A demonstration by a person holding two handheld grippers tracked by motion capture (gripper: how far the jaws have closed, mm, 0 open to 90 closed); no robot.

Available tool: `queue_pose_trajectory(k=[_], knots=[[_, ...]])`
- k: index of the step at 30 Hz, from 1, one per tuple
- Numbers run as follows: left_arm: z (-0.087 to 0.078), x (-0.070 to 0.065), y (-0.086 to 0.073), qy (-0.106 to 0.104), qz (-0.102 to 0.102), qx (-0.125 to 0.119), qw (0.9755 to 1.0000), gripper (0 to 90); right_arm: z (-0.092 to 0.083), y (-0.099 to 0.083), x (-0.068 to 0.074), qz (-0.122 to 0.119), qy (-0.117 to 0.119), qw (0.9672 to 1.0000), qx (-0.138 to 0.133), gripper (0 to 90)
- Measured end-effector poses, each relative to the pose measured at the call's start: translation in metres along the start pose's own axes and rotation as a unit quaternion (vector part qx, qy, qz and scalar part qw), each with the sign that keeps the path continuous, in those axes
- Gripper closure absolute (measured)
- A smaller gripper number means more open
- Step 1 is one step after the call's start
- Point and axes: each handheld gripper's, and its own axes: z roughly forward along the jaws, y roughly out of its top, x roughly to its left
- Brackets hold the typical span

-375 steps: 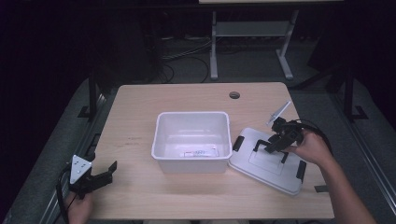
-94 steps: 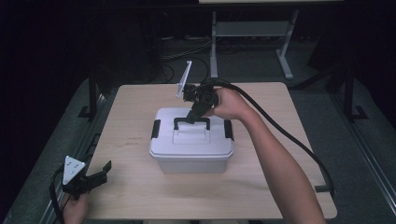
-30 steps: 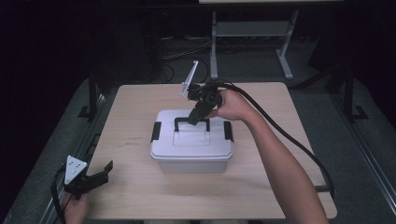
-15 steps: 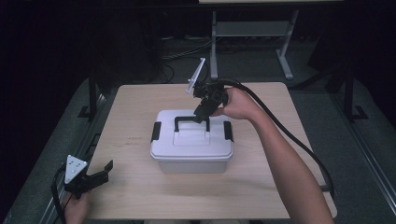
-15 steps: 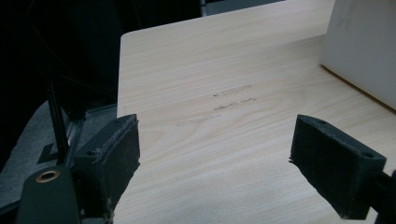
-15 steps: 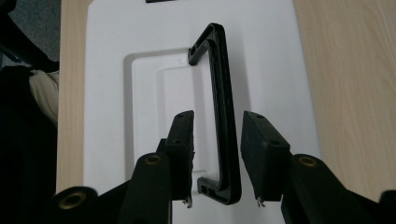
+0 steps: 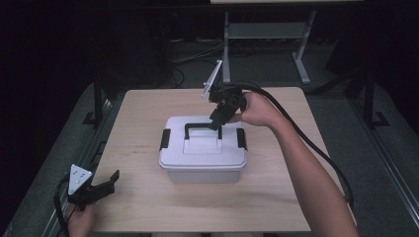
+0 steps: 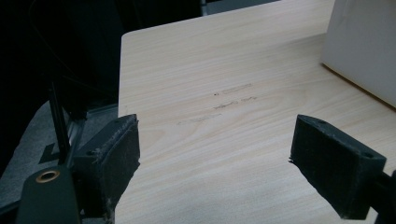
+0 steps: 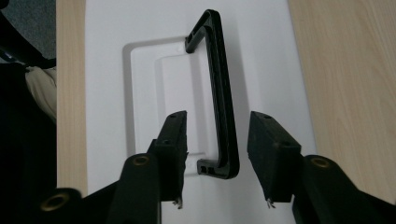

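A white lidded box (image 7: 202, 157) stands mid-table, its black handle (image 7: 199, 127) raised above the lid. My right gripper (image 7: 218, 123) points down over the handle's right end. Its jaws have just been opening; in the right gripper view the handle (image 9: 219, 88) runs between the pads of the right gripper (image 9: 218, 122) with a gap on both sides, above the lid (image 9: 107, 93). My left gripper (image 7: 109, 181) rests at the table's front left corner, open. Between the jaws of the left gripper (image 8: 215, 158) lies bare wood, with the box wall (image 8: 364, 46) at the far right.
Black latches (image 7: 165, 139) (image 7: 241, 138) sit on both ends of the lid. The wooden table (image 7: 306, 197) has free room around the box. The right gripper's thick cable (image 7: 316, 148) trails over the right side. A metal stand (image 7: 227, 54) is on the floor behind.
The lid, once lying to the right of the open box, now sits on it. In the last second the right gripper's jaws spread off the handle and the hand shifted slightly right.
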Motion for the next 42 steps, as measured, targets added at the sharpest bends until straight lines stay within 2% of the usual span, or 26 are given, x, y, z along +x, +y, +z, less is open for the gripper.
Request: queue_pose_trajectory(k=[19, 42], knots=[[0.001, -0.002, 0.001, -0.001, 0.001, 0.000, 1.0000, 14.9, -0.007, -0.019, 0.000, 0.023, -0.009, 0.9997, -0.003, 46.5], [-0.001, -0.001, -0.001, 0.000, -0.002, 0.001, 1.0000, 14.9, -0.012, -0.038, -0.002, 0.041, -0.016, 0.9990, 0.002, 41.6]])
